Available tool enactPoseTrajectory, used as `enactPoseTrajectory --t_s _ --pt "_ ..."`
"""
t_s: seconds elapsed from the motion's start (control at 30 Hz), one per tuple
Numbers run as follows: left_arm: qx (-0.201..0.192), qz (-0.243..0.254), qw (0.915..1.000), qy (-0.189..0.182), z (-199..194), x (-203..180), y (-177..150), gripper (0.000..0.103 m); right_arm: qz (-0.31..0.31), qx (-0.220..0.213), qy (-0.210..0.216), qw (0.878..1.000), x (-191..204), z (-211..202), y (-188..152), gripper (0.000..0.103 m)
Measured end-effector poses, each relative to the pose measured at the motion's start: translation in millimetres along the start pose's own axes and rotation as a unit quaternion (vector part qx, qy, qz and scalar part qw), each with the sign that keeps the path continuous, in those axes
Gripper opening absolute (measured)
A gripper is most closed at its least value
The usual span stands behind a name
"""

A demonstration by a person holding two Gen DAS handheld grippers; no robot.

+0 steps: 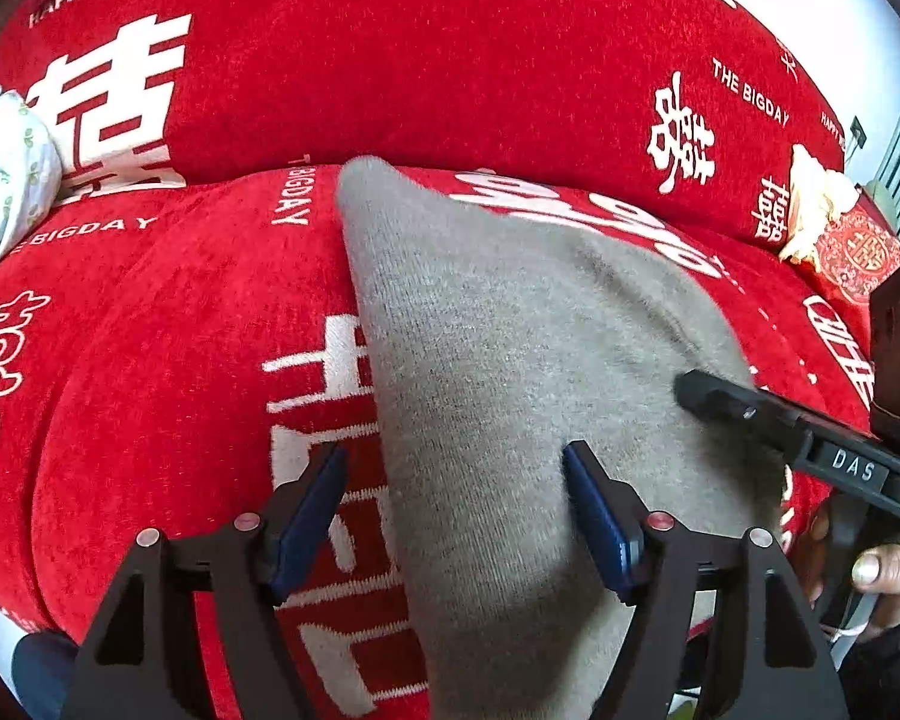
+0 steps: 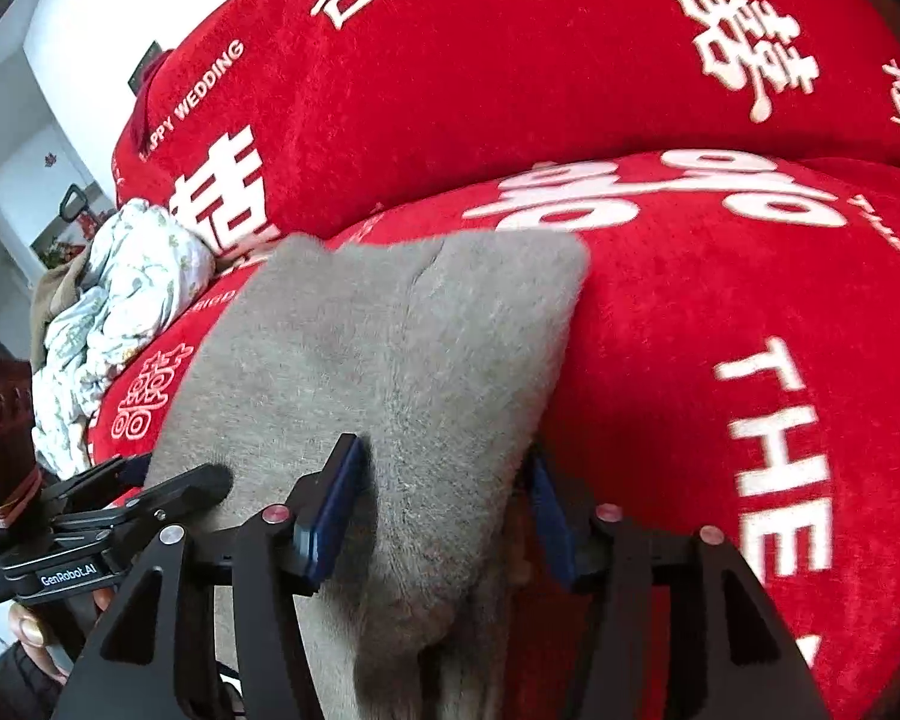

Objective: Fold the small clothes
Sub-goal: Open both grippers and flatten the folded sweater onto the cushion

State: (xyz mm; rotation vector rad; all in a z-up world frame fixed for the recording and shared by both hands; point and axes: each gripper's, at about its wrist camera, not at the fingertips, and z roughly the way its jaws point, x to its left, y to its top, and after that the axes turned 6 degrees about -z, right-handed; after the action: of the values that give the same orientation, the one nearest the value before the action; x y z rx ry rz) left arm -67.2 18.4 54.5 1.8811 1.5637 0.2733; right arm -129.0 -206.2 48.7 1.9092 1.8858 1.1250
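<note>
Your left gripper (image 1: 456,468) stands with its jaws apart over the near end of the grey cloth (image 1: 510,372). One blue pad (image 1: 594,516) lies on the grey fabric and the other hangs over the red cover (image 1: 180,360), so the cloth's left edge runs between them, and neither pad presses on it.

Your right gripper (image 2: 444,480) is spread as well, straddling the cloth's (image 2: 390,348) right edge: the left pad (image 2: 336,504) rests against the top of the fabric, while the right pad sits just past the edge, partly hidden by it. Nothing is pinched there (the fabric lies loose between the pads).

The cloth lies flat, a folded rectangle running from the sofa seat's front edge back toward the crease where the seat meets the backrest. Its far end shows a slight wrinkle.

In the left view the right gripper's finger comes in from the right onto the cloth, with a thumb (image 1: 882,564) behind it.

At the seat's left end sits a crumpled white floral garment (image 2: 126,312). At the right end lies a cream bundle (image 1: 816,204) beside a red patterned packet (image 1: 858,258).
</note>
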Motion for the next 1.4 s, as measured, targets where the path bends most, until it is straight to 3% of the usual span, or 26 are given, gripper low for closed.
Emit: enactPoseTrajectory --t_s 0.07,0.13,0.2,0.27,0.33,0.4,0.63,0.87,1.07,1.4 --pt "-0.021 0.005 0.9998 0.0 -11.5 0.4 6.4 0.075 -0.001 -0.022 -0.008 1.0 1.4 -14.3 6.9 0.062" --pt "-0.035 0.002 0.9994 0.003 -16.9 2.9 19.0 0.075 -0.009 -0.044 -0.001 0.999 6.2 -25.8 16.6 0.072" --pt "-0.032 -0.004 0.9991 0.026 -9.5 5.3 35.2 0.075 -0.03 -0.051 0.009 0.998 16.2 -26.4 27.4 0.077" --pt "-0.007 0.005 0.9975 0.07 11.3 6.0 47.0 0.075 -0.043 -0.029 0.041 0.998 23.5 -12.8 36.4 0.077" --pt "0.016 0.005 0.9969 0.077 29.6 10.9 51.1 0.075 -0.035 0.015 0.048 0.998 22.8 15.4 41.2 0.077" --pt "0.022 -0.003 0.9975 0.067 35.5 15.8 52.4 0.077 -0.023 0.053 0.029 0.998 15.1 41.4 39.9 0.077" --pt "0.017 0.002 0.9972 0.073 25.2 12.9 45.9 0.08 -0.029 0.047 0.01 0.998 22.2 28.3 38.6 0.077" --pt "-0.002 0.03 0.9977 0.061 -5.3 1.4 14.7 0.079 -0.092 0.021 0.025 0.995 65.4 -15.5 3.1 0.079" --pt "0.001 0.03 0.9977 0.061 -10.5 5.9 -4.0 0.08 -0.127 0.05 -0.009 0.991 80.2 0.0 -36.8 0.08" --pt "-0.003 0.044 0.9966 0.069 -12.3 8.2 -22.9 0.08 -0.136 0.069 -0.023 0.988 76.3 -0.2 -54.2 0.08"
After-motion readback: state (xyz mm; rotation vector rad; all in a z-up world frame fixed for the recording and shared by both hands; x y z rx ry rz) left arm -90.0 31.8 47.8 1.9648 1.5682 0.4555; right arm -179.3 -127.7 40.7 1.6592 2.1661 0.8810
